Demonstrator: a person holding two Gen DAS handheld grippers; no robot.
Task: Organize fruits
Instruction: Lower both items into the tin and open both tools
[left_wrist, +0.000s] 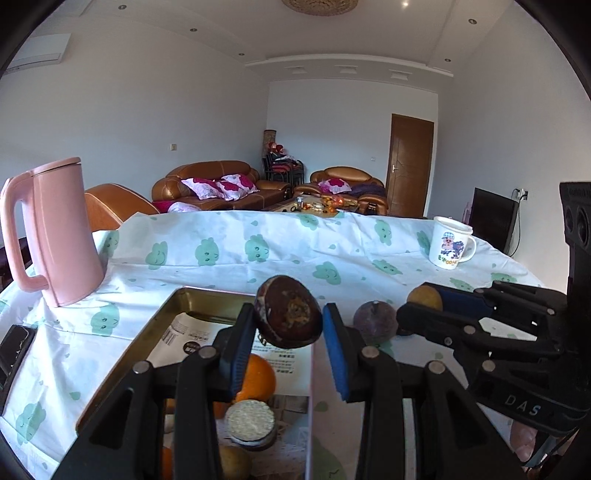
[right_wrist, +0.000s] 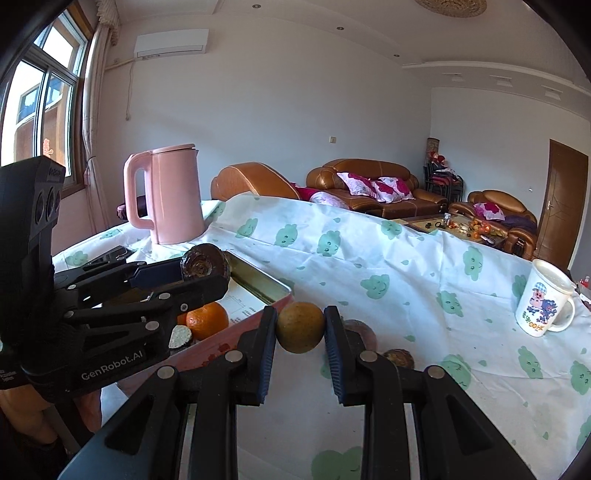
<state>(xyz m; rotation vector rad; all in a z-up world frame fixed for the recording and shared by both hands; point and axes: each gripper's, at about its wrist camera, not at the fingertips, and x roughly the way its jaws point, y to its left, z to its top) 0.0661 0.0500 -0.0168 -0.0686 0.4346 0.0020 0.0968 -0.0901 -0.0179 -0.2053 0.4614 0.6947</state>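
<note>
In the left wrist view, our left tongs (left_wrist: 286, 345) are clenched on a dark brown fruit (left_wrist: 287, 312), lifted clear above the tray (left_wrist: 147, 332). We judge it is held there because the tray is where the fruits are being gathered: an orange (left_wrist: 258, 378) already lies in the tray, just below the brown fruit, on a printed sheet. A round foil-topped thing sits nearer us than the orange; what it is we cannot tell. Right of the tray a purple fruit (left_wrist: 375, 320) rests on the counter (left_wrist: 258, 254), not yet collected. Further right of the tray the right tongs (left_wrist: 428, 308) pinch a yellow fruit (left_wrist: 424, 298). A pink kettle (left_wrist: 55, 236) stands left of the tray and behind it, and a mug (left_wrist: 450, 245) far to the tray's right.

In the right wrist view, our right tongs (right_wrist: 301, 332) grip the yellow fruit (right_wrist: 301, 326) firmly, raised off the counter (right_wrist: 369, 258) just right of the tray (right_wrist: 273, 286). The hold looks snug, pads on opposite sides, probably so the round fruit cannot roll out in transit. The left tongs (right_wrist: 201, 273) hold the brown fruit (right_wrist: 205, 264) over the tray, above the orange (right_wrist: 207, 320). The kettle (right_wrist: 170, 195) stands behind the tray.
</note>
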